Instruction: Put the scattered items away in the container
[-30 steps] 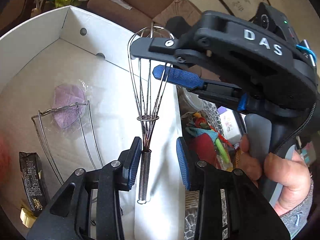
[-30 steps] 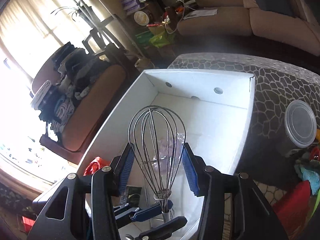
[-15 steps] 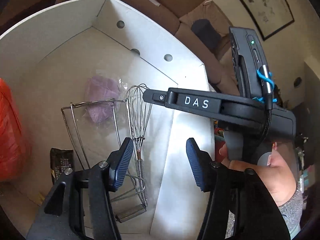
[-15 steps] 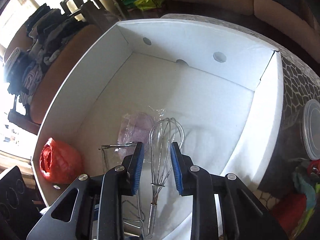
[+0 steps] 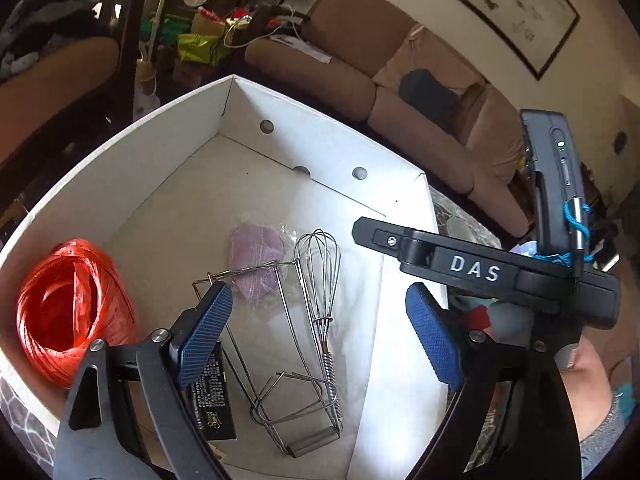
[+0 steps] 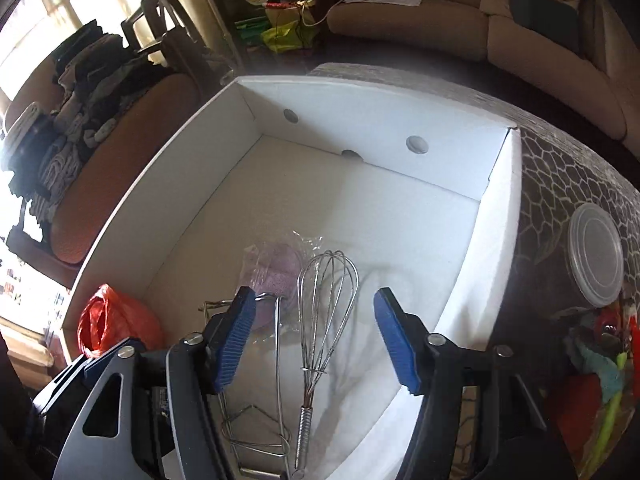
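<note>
A metal whisk [image 5: 320, 292] [image 6: 320, 312] lies flat on the floor of the white box [image 5: 168, 152] [image 6: 384, 120], beside a wire rack [image 5: 276, 360] [image 6: 276, 360] and a bagged purple item [image 5: 256, 264] [image 6: 276, 276]. My left gripper [image 5: 320, 336] hangs above them, its jaws opening wide with nothing between the pads. My right gripper [image 6: 316, 336] is also above the whisk, its jaws opening, and the pads stand clear of the wires. The right gripper's black body shows at the right of the left wrist view.
A red coil of plastic twine [image 5: 68, 308] [image 6: 112, 320] and a dark packet [image 5: 212, 396] lie in the box's near left part. On the patterned table [image 6: 568, 176] right of the box stand a lidded plastic tub [image 6: 596, 256] and colourful clutter [image 6: 604, 364]. Sofas lie behind.
The whisk was held upright over the box, then went down and now lies loose on the box floor. Both grippers have let go and opened wide; the left one drew back.
</note>
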